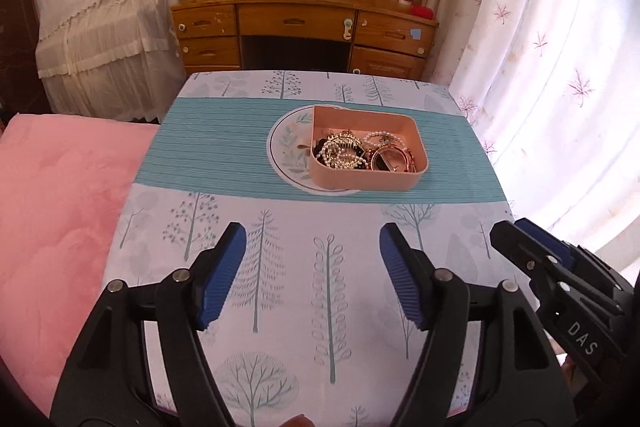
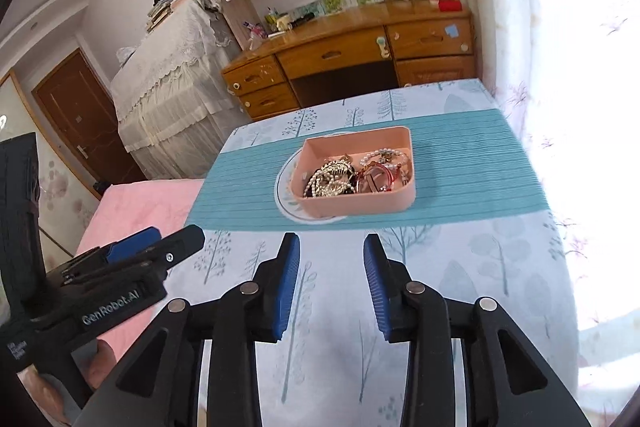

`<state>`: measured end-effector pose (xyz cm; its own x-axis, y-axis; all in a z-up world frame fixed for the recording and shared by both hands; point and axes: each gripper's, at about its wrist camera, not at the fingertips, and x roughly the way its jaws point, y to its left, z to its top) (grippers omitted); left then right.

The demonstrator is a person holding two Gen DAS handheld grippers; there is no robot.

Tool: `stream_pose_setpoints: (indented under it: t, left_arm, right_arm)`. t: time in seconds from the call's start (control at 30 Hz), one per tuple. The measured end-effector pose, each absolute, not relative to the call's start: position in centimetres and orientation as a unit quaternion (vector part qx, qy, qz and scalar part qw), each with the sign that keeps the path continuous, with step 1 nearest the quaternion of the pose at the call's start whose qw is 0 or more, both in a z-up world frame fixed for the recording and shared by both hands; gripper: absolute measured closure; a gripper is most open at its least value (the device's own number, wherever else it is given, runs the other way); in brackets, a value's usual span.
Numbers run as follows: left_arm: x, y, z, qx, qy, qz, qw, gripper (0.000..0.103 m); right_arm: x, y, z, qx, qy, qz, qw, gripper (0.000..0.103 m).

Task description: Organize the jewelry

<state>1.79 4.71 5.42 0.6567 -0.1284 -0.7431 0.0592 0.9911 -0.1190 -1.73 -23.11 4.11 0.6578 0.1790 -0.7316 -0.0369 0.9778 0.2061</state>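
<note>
Currently both grippers hover low over the table (image 1: 288, 227), near edge, well apart from the work items. L gripper (image 1: 312, 255): jaws spread wide, nothing between pads. R gripper (image 2: 331, 259): jaws apart, narrower gap, also empty; in the left view it sits at 3 o'clock. Pink box (image 1: 366, 181) rests on the teal mat (image 1: 208, 155) at 12 o'clock from both grippers, overlapping a plate (image 1: 286, 143) on the plate's 3 o'clock side. Jewelry (image 1: 360, 153) is piled inside the box: pearl strands, gold comb, pink bangles, tangled together.
</note>
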Motion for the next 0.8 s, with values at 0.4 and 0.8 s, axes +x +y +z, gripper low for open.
stream_pose_setpoints:
  t: [0.4, 0.8]
  left_arm:
    - [-7.9, 5.8, 6.0, -0.032, 0.369, -0.006, 0.929, 0.033]
    - [-9.5, 5.4, 6.9, -0.034, 0.366, -0.012, 0.93, 0.032]
  right_arm:
    - [-15.0, -19.4, 6.8, 0.039, 0.378, 0.046, 0.924, 0.055]
    - [-18.9, -17.5, 7.9, 0.026, 0.369, 0.05, 0.928, 0.051]
